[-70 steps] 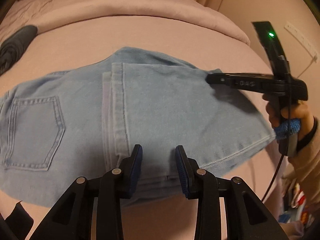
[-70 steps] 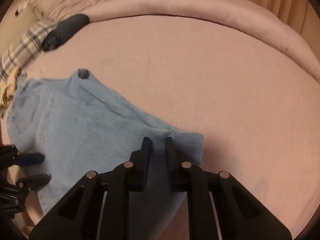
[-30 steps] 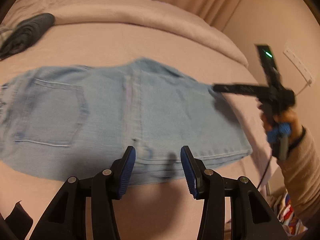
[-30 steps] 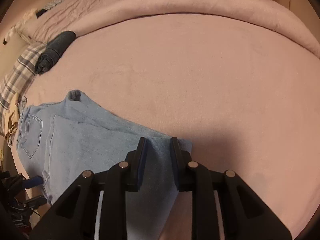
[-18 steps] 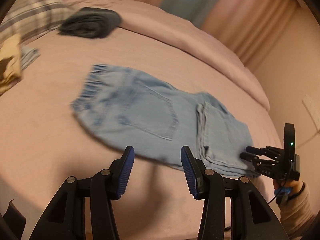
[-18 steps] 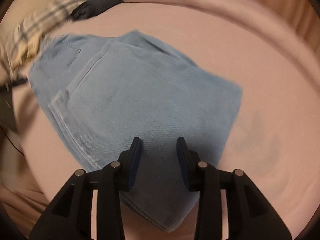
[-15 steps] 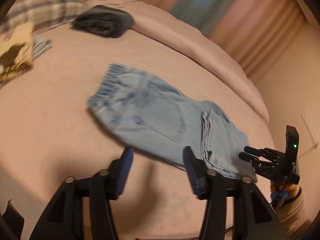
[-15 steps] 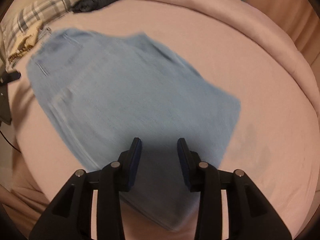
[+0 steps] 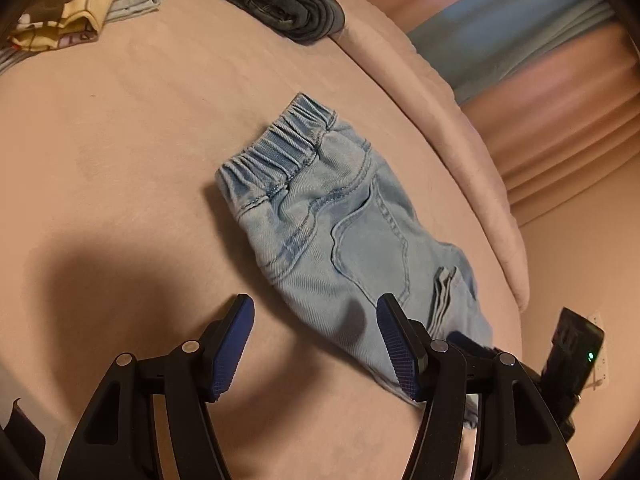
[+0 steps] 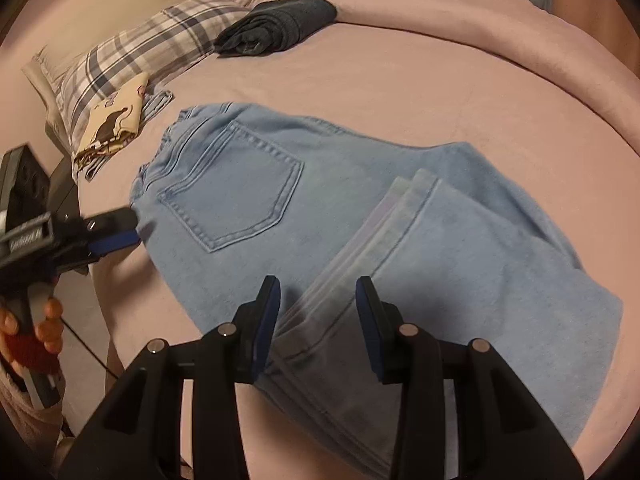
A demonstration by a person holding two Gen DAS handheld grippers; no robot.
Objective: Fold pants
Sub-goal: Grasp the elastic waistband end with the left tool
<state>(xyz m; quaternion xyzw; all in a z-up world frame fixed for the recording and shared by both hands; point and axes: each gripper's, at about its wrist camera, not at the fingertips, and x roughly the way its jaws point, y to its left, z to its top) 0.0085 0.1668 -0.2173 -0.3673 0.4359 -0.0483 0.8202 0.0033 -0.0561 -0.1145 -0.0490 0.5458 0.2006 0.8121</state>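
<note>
- Since a second ago both my grippers have let go of the denim and swung round toward the near edge of the pants, and the folded-over legs that I was holding now lie loose on top.
- My right gripper (image 10: 318,300) hangs over the stacked leg hems (image 10: 380,248); its pads stand apart with nothing pinched between them, the cloth lying below rather than in the grip.
- My left gripper (image 9: 314,324) is spreading its jaws; between them I see only the near edge of the pants (image 9: 340,224) and bare bed cover, and neither pad presses on the fabric.
- The pants lie flat on the pink bed cover (image 9: 120,168), back pocket (image 10: 236,184) up, legs doubled back over the seat so the hems end short of the pocket.
- I judge the lengthwise fold and the first cross fold done; the bundle is still longish, so one more fold, hem end toward the elastic waistband (image 9: 280,148), looks to be left, plus some smoothing.
- Farther off, well apart from the pants, a dark folded garment (image 10: 276,26) sits by the rolled duvet, and a yellow printed cloth (image 10: 110,126) rests by the plaid pillow (image 10: 132,56).
</note>
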